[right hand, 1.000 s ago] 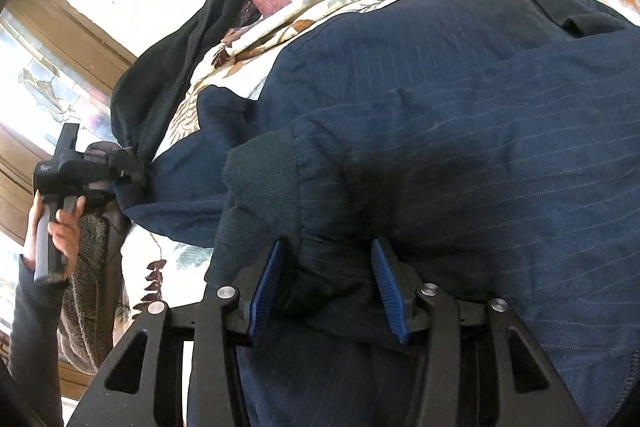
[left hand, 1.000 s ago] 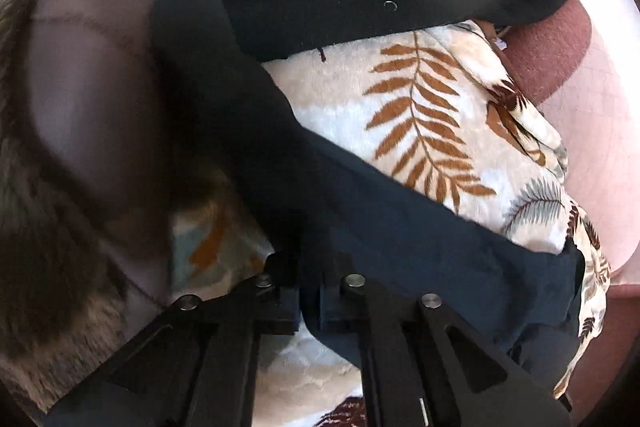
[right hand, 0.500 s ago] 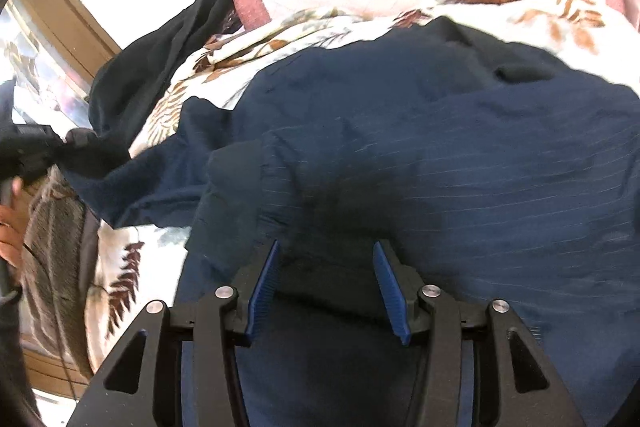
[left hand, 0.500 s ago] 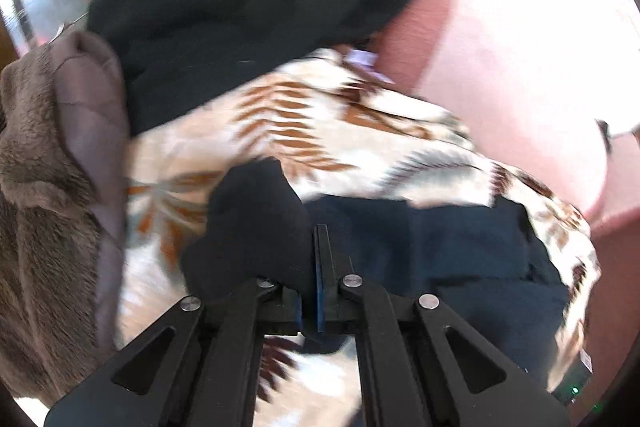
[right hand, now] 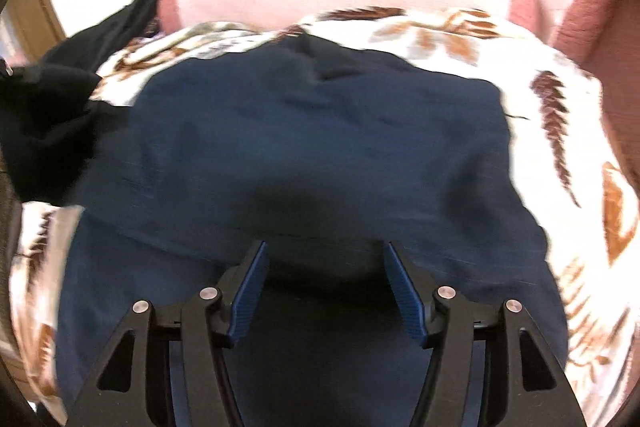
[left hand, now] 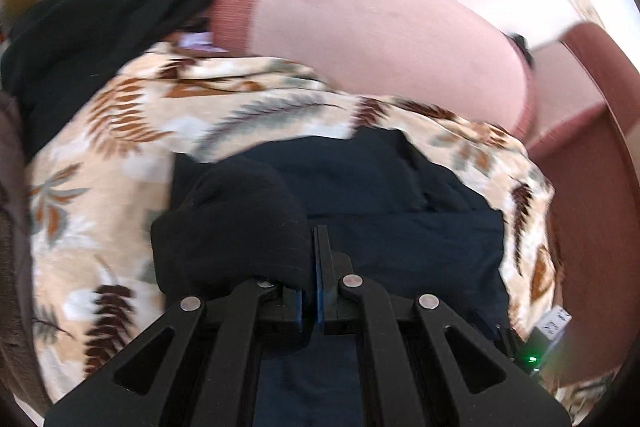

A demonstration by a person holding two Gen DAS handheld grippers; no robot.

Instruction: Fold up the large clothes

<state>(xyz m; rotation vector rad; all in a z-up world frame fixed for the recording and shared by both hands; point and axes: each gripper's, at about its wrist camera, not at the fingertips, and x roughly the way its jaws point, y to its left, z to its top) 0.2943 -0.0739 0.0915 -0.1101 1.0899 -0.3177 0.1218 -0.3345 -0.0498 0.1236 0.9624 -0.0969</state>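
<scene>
Leaf-print blanket (left hand: 120,131) underlies the navy garment (right hand: 320,131), whose dark cuff (left hand: 232,227) the left gripper (left hand: 312,267) pinches while the right gripper (right hand: 324,287), jaws just widening, grips nothing, so the fold may sag.

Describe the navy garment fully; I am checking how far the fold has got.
The navy garment is dark blue woven cloth with faint pinstripes, creased, spread flat over the leaf-print blanket. In the left wrist view a bunched dark end of it is pinched in the shut left claw and lifted over the flat part. The right claw has just been opening; its pads stand apart over the cloth and press on none of it. A black garment lies at its left edge.
</scene>
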